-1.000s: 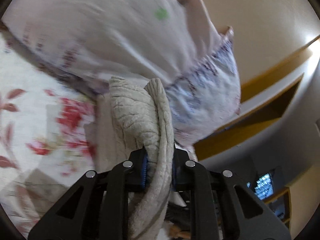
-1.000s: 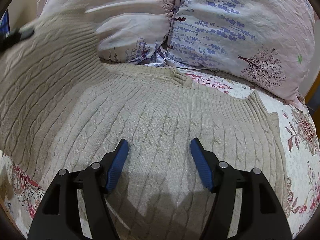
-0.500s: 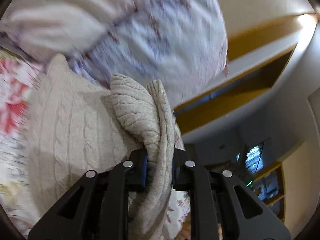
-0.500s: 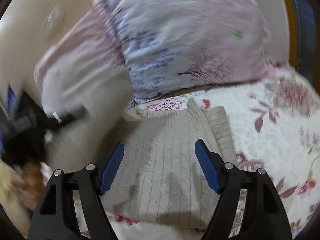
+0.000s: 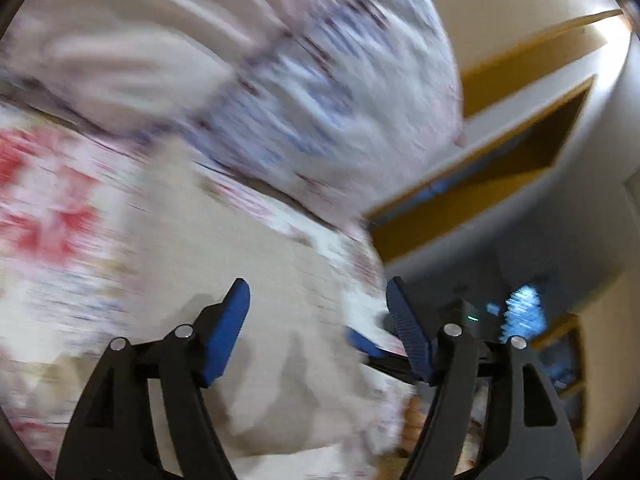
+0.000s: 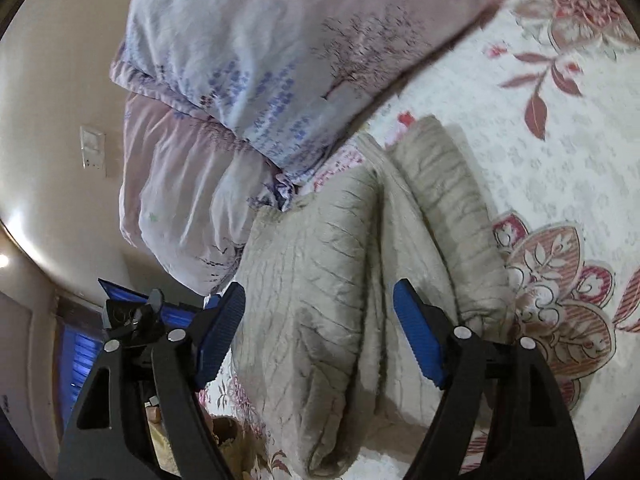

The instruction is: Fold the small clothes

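Left gripper [image 5: 318,320]: spread wide, holding nothing; view badly blurred. Right gripper [image 6: 320,328]: likewise spread, empty, above folded beige cable-knit sweater [image 6: 340,280], lower edge cut off.

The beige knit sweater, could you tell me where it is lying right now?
In the right wrist view the beige knit sweater lies folded on the floral bedspread, just below the lavender-print pillows, directly ahead of the open right gripper.
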`<state>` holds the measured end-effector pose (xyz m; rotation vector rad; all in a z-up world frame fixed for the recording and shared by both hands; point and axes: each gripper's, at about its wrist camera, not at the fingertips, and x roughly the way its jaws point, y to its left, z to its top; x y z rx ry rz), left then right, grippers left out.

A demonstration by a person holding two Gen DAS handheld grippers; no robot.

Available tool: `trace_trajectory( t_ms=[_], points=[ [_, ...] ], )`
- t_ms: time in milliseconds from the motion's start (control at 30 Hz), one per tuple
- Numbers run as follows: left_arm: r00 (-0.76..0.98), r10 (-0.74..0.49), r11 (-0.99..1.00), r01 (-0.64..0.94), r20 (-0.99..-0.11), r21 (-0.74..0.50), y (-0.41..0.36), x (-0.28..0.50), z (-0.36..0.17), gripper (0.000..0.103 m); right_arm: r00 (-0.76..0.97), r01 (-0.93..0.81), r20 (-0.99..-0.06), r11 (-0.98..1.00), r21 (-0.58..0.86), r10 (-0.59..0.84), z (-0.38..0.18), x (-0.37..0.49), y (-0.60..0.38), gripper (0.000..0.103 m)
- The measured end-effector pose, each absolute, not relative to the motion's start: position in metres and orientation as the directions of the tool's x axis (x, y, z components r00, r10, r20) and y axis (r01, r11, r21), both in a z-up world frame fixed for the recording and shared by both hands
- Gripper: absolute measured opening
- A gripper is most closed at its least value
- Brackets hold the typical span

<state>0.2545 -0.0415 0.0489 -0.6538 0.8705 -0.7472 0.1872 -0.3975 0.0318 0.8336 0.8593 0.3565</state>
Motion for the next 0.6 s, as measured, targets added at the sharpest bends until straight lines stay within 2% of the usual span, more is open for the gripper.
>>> trace_trajectory(
  t_ms=[100, 267, 333, 367, 600],
  points=[
    [0.480, -0.700, 0.682, 0.231, -0.529, -0.694, -0.023, 0.257, 0.037, 0.071, 0.584, 0.036, -0.562, 0.672, 0.739, 0.586, 0.027, 0.194, -0.388, 0.075],
    [0.436, -0.661, 0.729, 0.180, -0.611, -0.660, -0.021, 0.263, 0.012, 0.071, 0.546, 0.045, -0.642, 0.746, 0.664, 0.538, 0.015, 0.207, -0.371, 0.064],
    [0.411, -0.661, 0.734, 0.181, -0.628, -0.655, -0.026, 0.262, 0.004, 0.071, 0.550, 0.027, -0.637, 0.750, 0.660, 0.540, 0.015, 0.210, -0.368, 0.053],
    [0.403, -0.669, 0.728, 0.184, -0.625, -0.661, -0.028, 0.262, 0.002, 0.071, 0.550, 0.013, -0.624, 0.742, 0.671, 0.555, 0.015, 0.211, -0.368, 0.052],
    [0.358, -0.704, 0.697, 0.179, -0.614, -0.695, -0.034, 0.260, -0.005, 0.073, 0.563, 0.052, -0.604, 0.705, 0.707, 0.564, 0.005, 0.226, -0.373, 0.051]
  ],
)
